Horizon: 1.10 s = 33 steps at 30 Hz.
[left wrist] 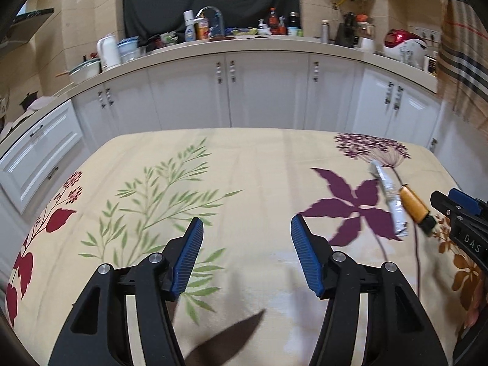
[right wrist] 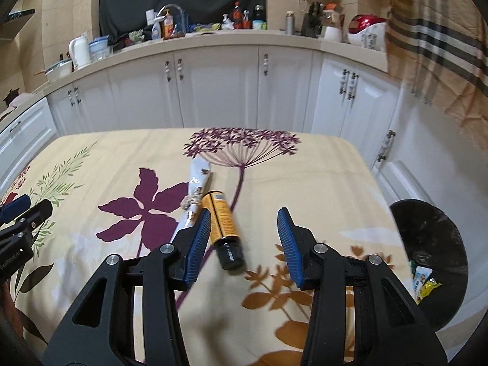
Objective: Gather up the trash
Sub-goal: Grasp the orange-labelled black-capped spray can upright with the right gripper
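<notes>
An orange bottle with a black cap (right wrist: 225, 225) lies on the flowered tablecloth (right wrist: 122, 158), beside a white wrapper (right wrist: 195, 195) to its left. My right gripper (right wrist: 244, 218) is open and empty, just above and behind the bottle, whose cap end lies between the fingers. Both items show at the right in the left wrist view: the bottle (left wrist: 414, 207) and the wrapper (left wrist: 390, 198). My left gripper (left wrist: 247, 225) is open and empty over the table's middle. A black trash bin (right wrist: 433, 268) with several wrappers inside stands on the floor right of the table.
White kitchen cabinets (right wrist: 213, 91) and a cluttered counter (right wrist: 213, 36) run behind the table. A striped cloth (right wrist: 436, 45) hangs at the right. The right gripper's tip shows at the right edge of the left wrist view (left wrist: 457, 210).
</notes>
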### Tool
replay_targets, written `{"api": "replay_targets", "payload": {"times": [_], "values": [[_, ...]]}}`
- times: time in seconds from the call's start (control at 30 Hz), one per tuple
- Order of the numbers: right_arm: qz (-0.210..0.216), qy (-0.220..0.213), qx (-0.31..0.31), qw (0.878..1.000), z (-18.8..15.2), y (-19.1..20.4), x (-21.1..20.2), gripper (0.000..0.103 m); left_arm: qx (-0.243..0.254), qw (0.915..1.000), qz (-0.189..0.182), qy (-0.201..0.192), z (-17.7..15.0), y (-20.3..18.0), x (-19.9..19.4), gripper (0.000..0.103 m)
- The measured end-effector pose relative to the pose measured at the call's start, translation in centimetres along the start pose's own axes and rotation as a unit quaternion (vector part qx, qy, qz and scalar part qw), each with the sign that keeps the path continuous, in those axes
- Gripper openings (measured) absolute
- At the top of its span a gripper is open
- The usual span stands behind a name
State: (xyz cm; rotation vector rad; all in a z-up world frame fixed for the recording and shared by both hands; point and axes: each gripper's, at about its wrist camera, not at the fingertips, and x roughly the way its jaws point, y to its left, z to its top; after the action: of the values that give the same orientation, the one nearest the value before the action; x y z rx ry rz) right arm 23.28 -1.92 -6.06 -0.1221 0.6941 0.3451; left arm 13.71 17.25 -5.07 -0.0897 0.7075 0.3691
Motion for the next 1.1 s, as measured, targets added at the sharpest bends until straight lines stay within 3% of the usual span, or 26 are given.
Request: {"api": "replay_targets", "payload": {"times": [0.33,0.43,0.47,0.83,1.1], "values": [[0.008,0.055,-0.016,0.998,0.6,1.4,3.1,0.043,-0.016,0.9998,0.008,0.009,-0.1,1.9,0.8,0.060],[0.010,0.067,-0.018,0.998,0.4,1.5,3.5,0.027,-0.017,0.9998,0.003,0.011,-0.1,1.8,0.8,0.060],[0.011,0.071,-0.018,0.997,0.4,1.5,3.6,0.026,-0.017,0.9998,0.001,0.011,-0.1,1.7,0.8,0.060],[0.000,0.047,0.012,0.999,-0.1,-0.9,1.7,0.025,0.007,0.9990,-0.043,0.012,0.2,-2.9,0.6,0.060],[-0.034,0.030,0.039,0.998,-1.0,-5.0,-0.2,0.024,0.033,0.9965,-0.076,0.016,0.7,-7.9,1.1,0.060]]}}
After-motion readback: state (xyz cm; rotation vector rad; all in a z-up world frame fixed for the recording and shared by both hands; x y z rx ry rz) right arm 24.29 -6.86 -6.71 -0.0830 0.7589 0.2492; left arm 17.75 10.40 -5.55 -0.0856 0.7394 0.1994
